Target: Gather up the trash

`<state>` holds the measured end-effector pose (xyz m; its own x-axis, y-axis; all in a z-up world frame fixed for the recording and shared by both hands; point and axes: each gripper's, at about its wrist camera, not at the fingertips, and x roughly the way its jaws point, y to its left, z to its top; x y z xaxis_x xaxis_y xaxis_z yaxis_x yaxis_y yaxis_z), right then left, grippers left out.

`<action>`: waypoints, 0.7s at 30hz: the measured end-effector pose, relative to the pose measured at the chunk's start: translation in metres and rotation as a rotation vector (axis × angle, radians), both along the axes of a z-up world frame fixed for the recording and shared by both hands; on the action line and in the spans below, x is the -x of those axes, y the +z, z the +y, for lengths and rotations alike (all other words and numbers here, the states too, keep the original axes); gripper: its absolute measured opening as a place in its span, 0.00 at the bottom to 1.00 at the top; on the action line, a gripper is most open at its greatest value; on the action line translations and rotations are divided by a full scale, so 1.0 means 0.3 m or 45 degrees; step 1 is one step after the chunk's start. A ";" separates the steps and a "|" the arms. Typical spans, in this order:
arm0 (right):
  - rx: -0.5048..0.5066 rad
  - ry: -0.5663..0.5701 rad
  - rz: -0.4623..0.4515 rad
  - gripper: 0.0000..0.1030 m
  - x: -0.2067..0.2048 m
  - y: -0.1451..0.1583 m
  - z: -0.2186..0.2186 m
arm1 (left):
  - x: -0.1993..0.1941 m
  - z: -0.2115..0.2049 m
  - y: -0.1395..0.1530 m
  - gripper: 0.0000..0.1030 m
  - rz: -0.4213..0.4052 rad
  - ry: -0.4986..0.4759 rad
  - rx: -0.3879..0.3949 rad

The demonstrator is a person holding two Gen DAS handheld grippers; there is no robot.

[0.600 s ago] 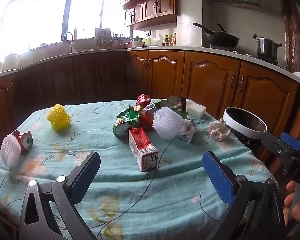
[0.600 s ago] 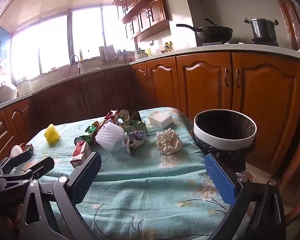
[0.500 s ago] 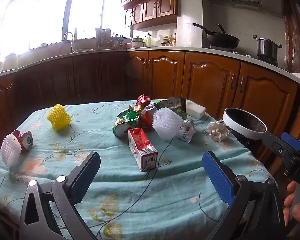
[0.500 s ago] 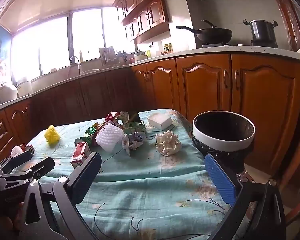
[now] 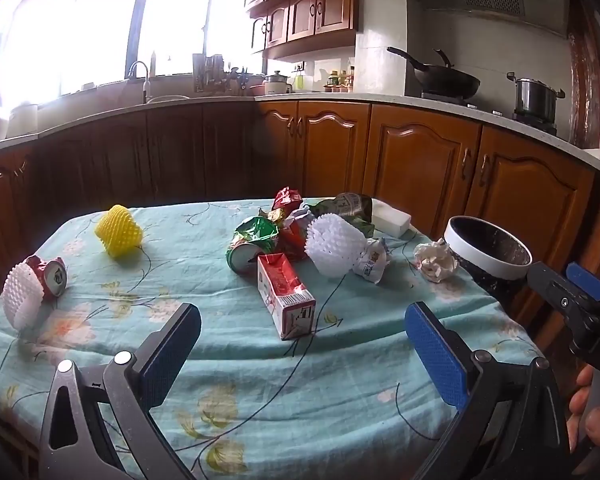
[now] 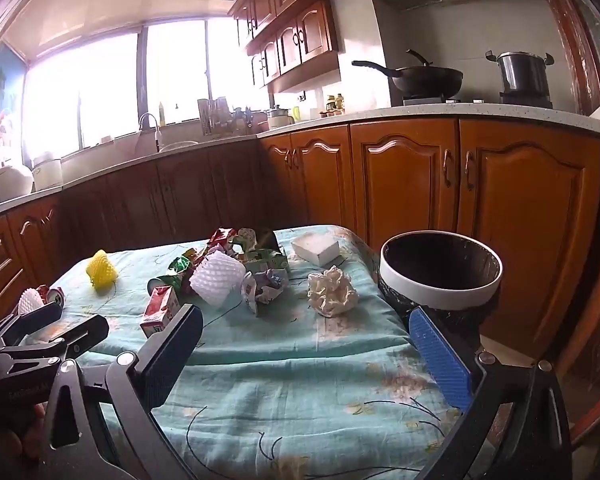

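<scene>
Trash lies scattered on a table with a teal flowered cloth (image 5: 300,380). In the left wrist view a red and white carton (image 5: 286,294) lies just ahead of my open left gripper (image 5: 300,348). Behind it are a crushed green can (image 5: 246,250), a white foam net (image 5: 334,246), a paper ball (image 5: 436,260), a yellow foam net (image 5: 118,232) and a red can (image 5: 50,276). The bin (image 6: 440,276), black with a white rim, stands at the table's right edge. My right gripper (image 6: 306,344) is open and empty, short of the paper ball (image 6: 332,292).
A white box (image 6: 316,248) sits at the table's far right corner. Brown kitchen cabinets (image 5: 420,168) run behind the table, with a wok (image 5: 440,76) and a pot (image 5: 534,98) on the stove. A hand (image 5: 588,412) holds the right gripper's handle.
Both views have shifted only slightly; the grippers stay wide open and nothing on the table has moved.
</scene>
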<state>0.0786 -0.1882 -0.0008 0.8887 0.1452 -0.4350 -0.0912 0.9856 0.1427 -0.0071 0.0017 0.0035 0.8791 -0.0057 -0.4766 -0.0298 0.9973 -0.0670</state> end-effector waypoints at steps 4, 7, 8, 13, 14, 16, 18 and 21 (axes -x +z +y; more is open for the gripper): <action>0.007 0.005 -0.005 1.00 0.003 0.001 0.001 | 0.004 0.003 0.002 0.99 -0.008 0.005 -0.003; 0.010 0.011 -0.017 1.00 0.010 0.005 0.009 | 0.006 0.011 0.006 0.99 -0.015 0.010 0.000; 0.008 0.013 -0.022 1.00 0.012 0.007 0.009 | 0.007 0.014 0.008 0.99 -0.019 0.012 0.001; 0.008 0.016 -0.037 1.00 0.019 0.015 0.016 | 0.018 0.004 0.002 0.99 -0.028 0.017 -0.005; 0.007 0.017 -0.038 1.00 0.020 0.014 0.015 | 0.017 0.004 0.001 0.99 -0.026 0.015 -0.004; 0.009 0.019 -0.037 1.00 0.021 0.015 0.016 | 0.019 0.001 0.003 0.99 -0.027 0.016 -0.008; 0.007 0.021 -0.039 1.00 0.022 0.018 0.014 | 0.021 0.001 0.003 0.99 -0.029 0.014 -0.008; 0.010 0.022 -0.040 1.00 0.023 0.018 0.017 | 0.022 0.002 0.004 0.99 -0.030 0.016 -0.007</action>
<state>0.0719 -0.1832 0.0047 0.8993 0.1573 -0.4081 -0.1127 0.9849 0.1314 -0.0137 0.0023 0.0048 0.8899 0.0079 -0.4560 -0.0409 0.9972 -0.0626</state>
